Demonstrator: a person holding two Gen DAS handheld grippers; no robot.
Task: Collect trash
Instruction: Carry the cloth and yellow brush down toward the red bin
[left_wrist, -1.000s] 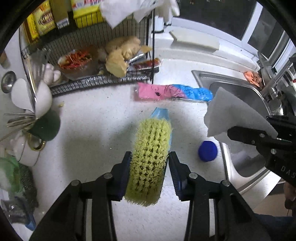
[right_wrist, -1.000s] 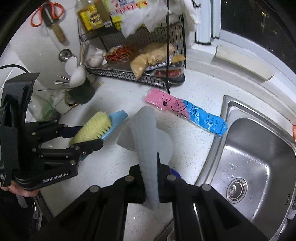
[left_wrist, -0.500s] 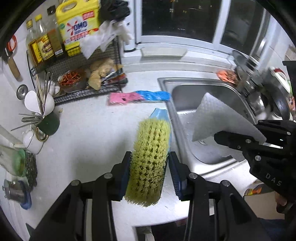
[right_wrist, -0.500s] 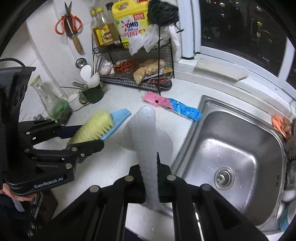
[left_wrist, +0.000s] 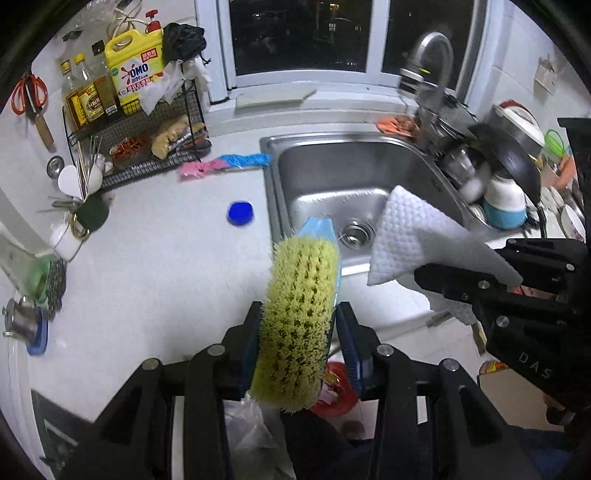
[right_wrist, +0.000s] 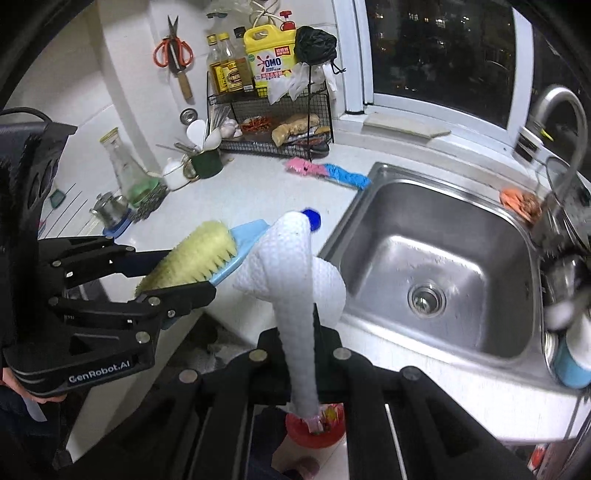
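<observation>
From my left wrist, my left claw (left_wrist: 297, 334) is pinching the scrub brush (left_wrist: 299, 317) by its bristle sides; it is standing up between the pads, light but stiff, with springy bristles that could let it slip, so I am judging the hard blue back the firmer hold. Right of this claw, the white cloth (left_wrist: 413, 236) is hanging over the sink (left_wrist: 332, 177).

From my right wrist, my right claw (right_wrist: 301, 363) is pressed together on that cloth's gathered tail; soft and limp, it is flopping forward, and it looks weightless. The brush is sitting to this claw's left.
</observation>
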